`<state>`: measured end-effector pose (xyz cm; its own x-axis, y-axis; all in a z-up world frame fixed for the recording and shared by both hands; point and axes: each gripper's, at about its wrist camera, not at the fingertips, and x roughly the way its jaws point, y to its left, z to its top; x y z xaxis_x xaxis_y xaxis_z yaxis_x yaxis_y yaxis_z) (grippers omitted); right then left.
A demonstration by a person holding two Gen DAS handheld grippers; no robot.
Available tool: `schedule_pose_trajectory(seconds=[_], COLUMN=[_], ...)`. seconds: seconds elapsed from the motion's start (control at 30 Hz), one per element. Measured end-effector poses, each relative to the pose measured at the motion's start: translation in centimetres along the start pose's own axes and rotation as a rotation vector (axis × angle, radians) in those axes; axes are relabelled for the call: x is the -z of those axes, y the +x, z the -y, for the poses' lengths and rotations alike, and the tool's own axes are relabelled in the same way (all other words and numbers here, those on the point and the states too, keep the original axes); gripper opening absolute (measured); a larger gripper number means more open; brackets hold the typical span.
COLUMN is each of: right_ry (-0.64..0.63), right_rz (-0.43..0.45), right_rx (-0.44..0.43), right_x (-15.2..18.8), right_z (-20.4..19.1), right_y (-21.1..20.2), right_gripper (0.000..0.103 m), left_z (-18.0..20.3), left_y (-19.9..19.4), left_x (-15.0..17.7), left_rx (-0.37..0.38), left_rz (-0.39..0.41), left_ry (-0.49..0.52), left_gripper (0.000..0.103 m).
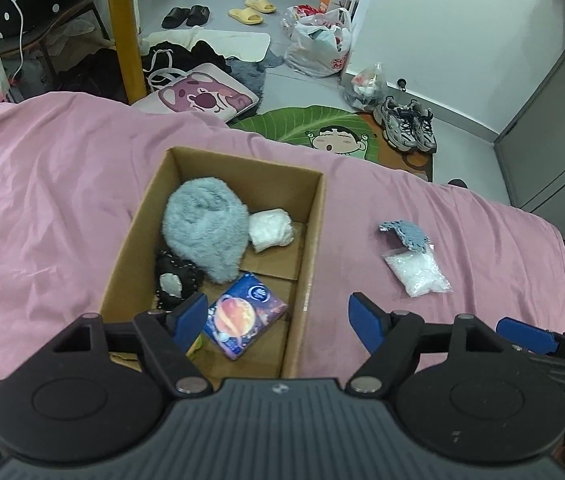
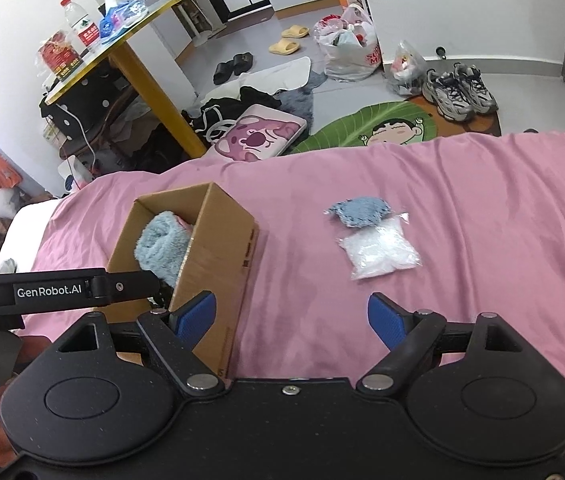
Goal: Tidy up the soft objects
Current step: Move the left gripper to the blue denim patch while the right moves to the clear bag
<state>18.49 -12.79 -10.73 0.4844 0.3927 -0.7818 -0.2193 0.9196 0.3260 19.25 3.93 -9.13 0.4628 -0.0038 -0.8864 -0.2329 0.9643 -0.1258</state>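
Observation:
An open cardboard box [image 1: 314,232] [image 2: 218,256] sits on the pink bed cover [image 1: 42,200]. In it lie a fluffy grey-blue item [image 1: 206,228] [image 2: 162,244], a white soft bundle [image 1: 270,230], a black item with a silver patch [image 1: 172,280] and a blue planet-print pack [image 1: 244,316]. On the cover right of the box lie a blue knitted cloth [image 1: 404,232] [image 2: 358,210] and a clear bag of white filling [image 1: 416,272] [image 2: 380,252]. My left gripper [image 1: 278,320] is open and empty above the box's near right wall. My right gripper [image 2: 292,320] is open and empty, short of the bag.
The bed's far edge drops to a floor with a pink cushion [image 1: 202,98], a green cartoon mat [image 2: 382,128], grey sneakers [image 1: 406,124], slippers, plastic bags and a yellow-legged table [image 2: 150,76]. The left gripper's body shows in the right wrist view [image 2: 46,292].

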Motion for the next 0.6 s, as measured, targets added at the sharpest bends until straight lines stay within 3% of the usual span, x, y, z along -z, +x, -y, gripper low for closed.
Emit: schedule_pose_trajectory(seconds=[0.6], right_ry=[0.098], right_rz=[-0.009], right_rx=[0.005], right_x=[-0.3], right_z=[5.1], right_y=[0.8], right_gripper=[0.083], left_z=[4.7], left_y=[1.9], left_x=[-0.9], left_rx=[0.003], left_rz=[-0.025], left_ry=[0.046], left_gripper=[0.076])
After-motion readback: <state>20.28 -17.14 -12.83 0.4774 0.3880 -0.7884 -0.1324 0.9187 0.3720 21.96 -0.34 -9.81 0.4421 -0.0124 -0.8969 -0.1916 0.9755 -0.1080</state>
